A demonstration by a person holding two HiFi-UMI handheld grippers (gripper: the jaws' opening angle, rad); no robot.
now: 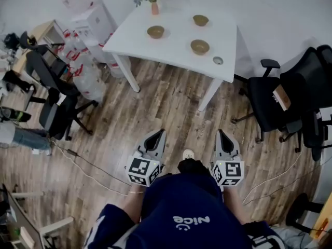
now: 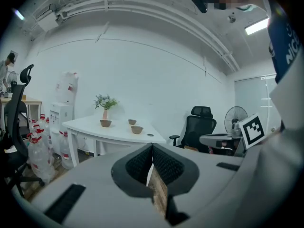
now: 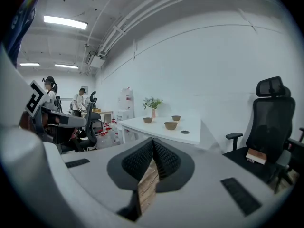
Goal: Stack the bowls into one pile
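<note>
Well, both of your tools are pinched together on nothing: the left hand-held gripper and the right hand-held gripper show ribbed black pads meeting in a seam, and you hold them low over the plank floor, well short of the work. Part those jaws before you arrive, or I judge a closed nose will shove a bowl instead of taking it. A thin cable snakes over the planks at your left and could catch a foot; the black wheeled chair stands near the tabletop's right corner and may crowd your right elbow. On the smooth white tabletop a small grey disc lies by the near edge, easy to sweep off. Just behind it sits the nearest bowl; the left bowl lies toward the left edge and the far bowl by the far edge, all apart, round, matt brown, shallow. They look hard and light, so likely to skate or chip if dropped in carelessly. The slim vase of sprigs at the far left corner looks tippy
</note>
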